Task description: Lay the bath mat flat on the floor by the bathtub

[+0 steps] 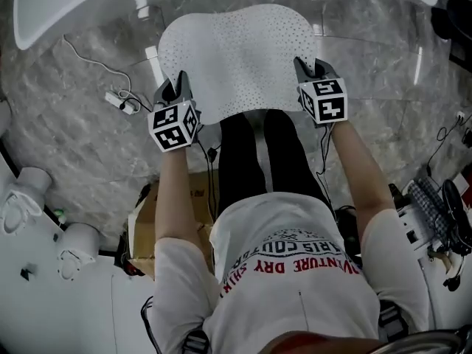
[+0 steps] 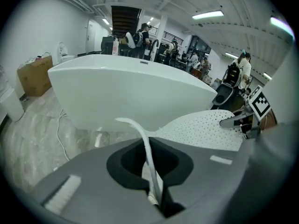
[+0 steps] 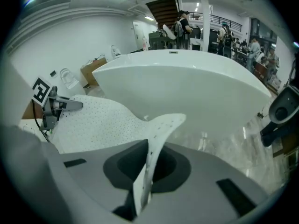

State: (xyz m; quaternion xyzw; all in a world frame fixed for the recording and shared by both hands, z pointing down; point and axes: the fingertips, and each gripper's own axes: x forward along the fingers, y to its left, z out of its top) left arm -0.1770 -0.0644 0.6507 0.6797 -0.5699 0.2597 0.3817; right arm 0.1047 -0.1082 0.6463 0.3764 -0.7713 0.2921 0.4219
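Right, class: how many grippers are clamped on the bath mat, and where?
2. The left gripper pinches the bath mat at its near-left corner; the right gripper pinches the near-right corner, both in front of the bathtub. No others are visible.

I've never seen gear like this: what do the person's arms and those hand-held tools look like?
The left gripper and the right gripper are dark grey, each carrying a white cube printed with black square patterns. Thin black cables trail from them. The arms are bare below the short sleeves of a white T-shirt with red lettering.
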